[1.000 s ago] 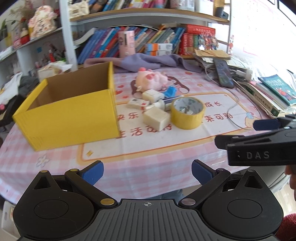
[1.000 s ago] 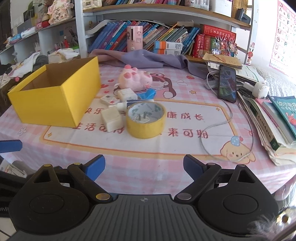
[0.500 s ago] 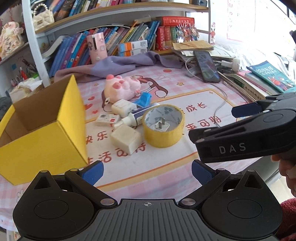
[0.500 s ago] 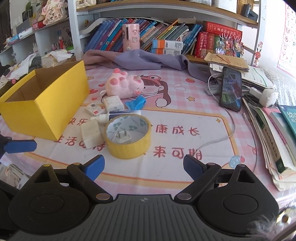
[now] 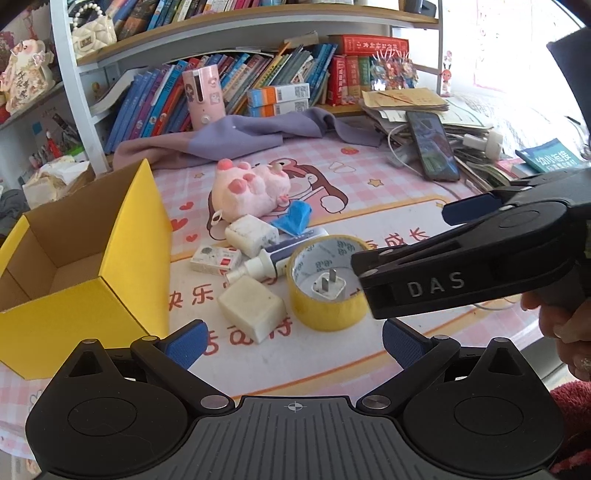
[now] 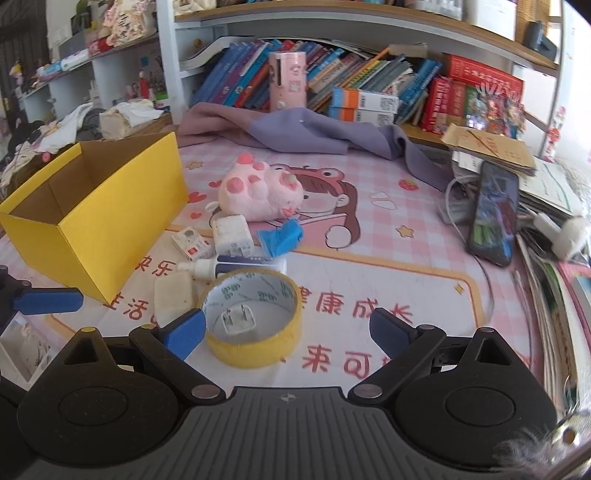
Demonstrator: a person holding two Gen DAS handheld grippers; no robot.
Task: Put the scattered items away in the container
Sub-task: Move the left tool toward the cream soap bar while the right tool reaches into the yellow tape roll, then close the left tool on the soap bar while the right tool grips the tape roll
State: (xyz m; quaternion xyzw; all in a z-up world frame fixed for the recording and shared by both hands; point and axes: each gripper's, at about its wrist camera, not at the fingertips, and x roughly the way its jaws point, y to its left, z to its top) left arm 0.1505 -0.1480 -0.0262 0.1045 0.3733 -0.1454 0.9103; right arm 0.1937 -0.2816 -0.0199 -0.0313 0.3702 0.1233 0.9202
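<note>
Tape roll (image 6: 253, 320) between right tongs (image 6: 286, 330).

Behind the table I see a bookshelf (image 6: 369, 22) packed with leaning books (image 6: 240, 77). A pink cylinder (image 6: 287, 80) stands upright against them. A purple cloth (image 6: 303, 133) lies crumpled along the far table edge. At right I note a phone (image 6: 493, 212) resting tilted on a paper stack (image 6: 491, 151), beside a white cable (image 6: 487, 280).

- yellow box (image 5: 110, 258), open-topped, left on counter (image 5: 369, 177)
- yellow tape roll (image 5: 328, 284), white plug (image 5: 328, 288) inside
- pink plush toy (image 5: 251, 192) behind
- right gripper (image 5: 447, 236) over the roll's right side
</note>
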